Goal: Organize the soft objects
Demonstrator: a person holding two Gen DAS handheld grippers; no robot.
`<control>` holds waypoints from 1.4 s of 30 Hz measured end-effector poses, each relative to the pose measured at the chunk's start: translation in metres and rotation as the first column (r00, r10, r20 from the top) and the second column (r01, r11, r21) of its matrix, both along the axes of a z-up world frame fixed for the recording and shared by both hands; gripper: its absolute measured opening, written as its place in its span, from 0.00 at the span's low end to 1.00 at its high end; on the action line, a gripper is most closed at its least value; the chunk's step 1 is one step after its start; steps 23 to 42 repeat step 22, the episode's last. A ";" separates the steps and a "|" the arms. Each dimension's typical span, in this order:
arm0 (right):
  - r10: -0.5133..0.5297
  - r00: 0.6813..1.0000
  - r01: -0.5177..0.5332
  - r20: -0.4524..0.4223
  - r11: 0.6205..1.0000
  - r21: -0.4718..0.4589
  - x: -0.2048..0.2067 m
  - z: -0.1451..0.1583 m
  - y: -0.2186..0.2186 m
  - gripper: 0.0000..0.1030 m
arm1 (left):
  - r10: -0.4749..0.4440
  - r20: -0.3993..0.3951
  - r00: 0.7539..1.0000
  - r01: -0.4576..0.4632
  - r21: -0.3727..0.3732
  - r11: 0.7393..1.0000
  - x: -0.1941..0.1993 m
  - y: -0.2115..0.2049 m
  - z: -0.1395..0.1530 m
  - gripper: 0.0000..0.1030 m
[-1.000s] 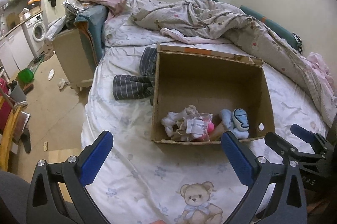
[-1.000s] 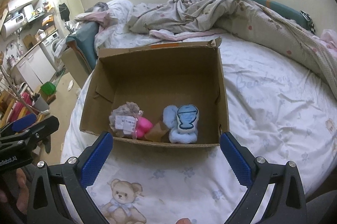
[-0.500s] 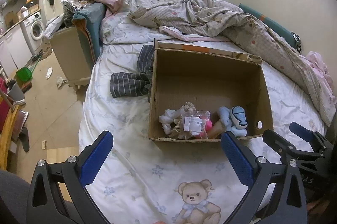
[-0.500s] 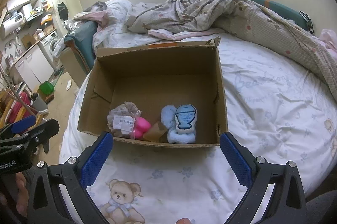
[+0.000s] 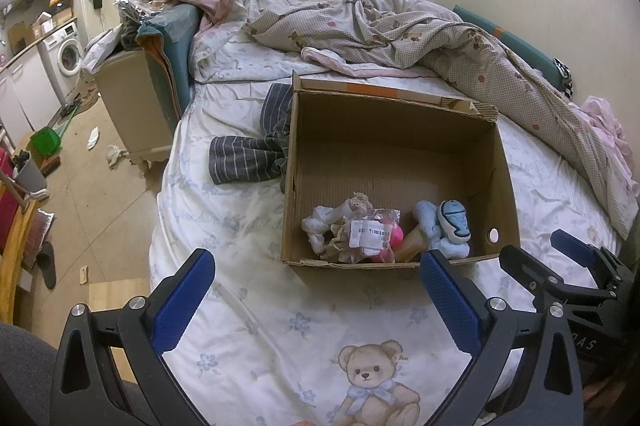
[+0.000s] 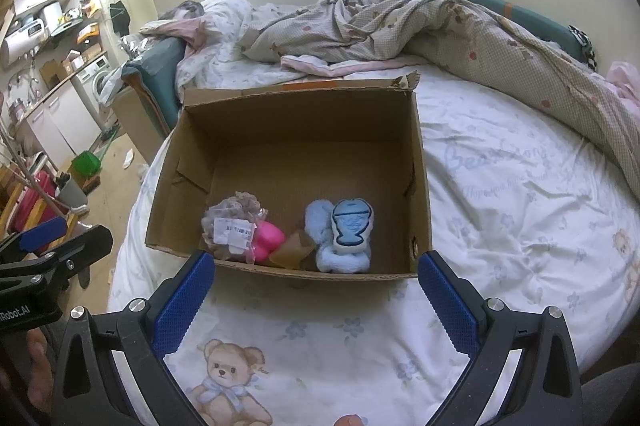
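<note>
On the bed [image 5: 240, 306], right in front of both grippers, sits the open cardboard box [image 6: 418, 162] — and that's where the soft things are gathered. Along its near wall: a bagged beige frilly bundle [image 6: 230, 226] with a white barcode label, a pink toy [image 6: 269, 238] touching it, a tan cone-shaped piece [image 6: 295, 250], and a pale blue plush [image 6: 348, 230] leaning against the cone. From the left wrist view a white knotted piece [image 5: 320, 226] shows too, tucked at the bundle's left. They're all crowded toward the front edge, likely because that's the easiest drop from where the person stands, and it leaves the back half of the box bare.

Left gripper [image 5: 316, 294] — fingers spread wide, nothing between them, hovering over the bear-print sheet short of the box. Right gripper [image 6: 316, 292] — same story, fingers wide apart and empty, lined up squarely with the box's near wall.

Outside the box, a grey striped garment [image 5: 248, 158] lies crumpled against its left wall, and a rumpled quilt [image 5: 400, 22] sprawls behind. My read: the striped piece is the nearest loose soft thing, on the left gripper's side, so it looks like the next candidate.
</note>
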State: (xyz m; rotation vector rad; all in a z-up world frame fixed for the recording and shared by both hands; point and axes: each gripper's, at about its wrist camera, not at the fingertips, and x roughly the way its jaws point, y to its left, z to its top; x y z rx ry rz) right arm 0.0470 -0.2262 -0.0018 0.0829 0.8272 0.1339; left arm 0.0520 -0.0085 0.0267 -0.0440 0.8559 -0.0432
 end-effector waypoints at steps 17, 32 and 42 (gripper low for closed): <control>0.002 1.000 -0.002 0.001 1.000 0.000 0.000 0.001 0.000 1.00 | -0.001 0.000 1.000 0.001 -0.003 1.000 0.000 0.000 -0.001 0.99; 0.001 1.000 -0.001 0.000 1.000 0.000 0.000 0.000 0.000 1.00 | -0.008 -0.002 1.000 0.008 -0.006 1.000 -0.001 -0.001 -0.002 0.99; 0.001 1.000 -0.001 0.000 1.000 0.000 0.000 0.000 0.000 1.00 | -0.008 -0.002 1.000 0.008 -0.006 1.000 -0.001 -0.001 -0.002 0.99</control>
